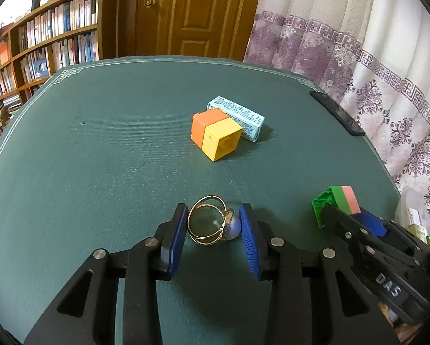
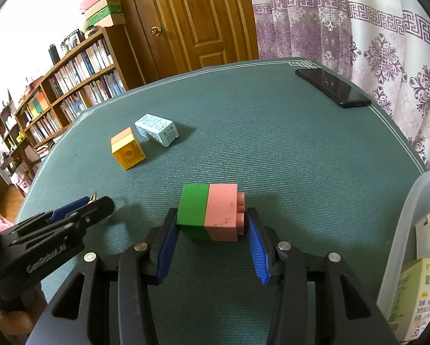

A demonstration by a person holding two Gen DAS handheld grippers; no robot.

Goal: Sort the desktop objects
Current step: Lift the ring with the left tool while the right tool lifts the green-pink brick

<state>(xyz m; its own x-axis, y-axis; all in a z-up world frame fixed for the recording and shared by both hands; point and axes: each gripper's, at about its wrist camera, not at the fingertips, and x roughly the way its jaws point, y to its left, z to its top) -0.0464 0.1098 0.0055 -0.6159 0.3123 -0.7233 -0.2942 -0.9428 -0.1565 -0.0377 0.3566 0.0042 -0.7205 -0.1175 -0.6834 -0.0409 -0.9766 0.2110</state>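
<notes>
My left gripper (image 1: 213,224) is shut on a gold ring with a pale pearl (image 1: 207,221), held just above the green mat; the gripper also shows at the left of the right wrist view (image 2: 92,201). My right gripper (image 2: 212,224) is shut on a green and pink brick (image 2: 210,211), gripped end to end; it shows in the left wrist view (image 1: 337,204) too. An orange and yellow brick (image 1: 215,133) lies mid-table, touching a small pale blue box (image 1: 238,116); the right wrist view shows that brick (image 2: 127,148) and box (image 2: 157,129) as well.
A black phone (image 2: 332,87) lies at the table's far right edge. A translucent bin (image 2: 410,215) at near right holds medicine boxes (image 2: 416,293). The green mat (image 1: 100,143) covers the table. A bookshelf, a wooden door and curtains stand beyond.
</notes>
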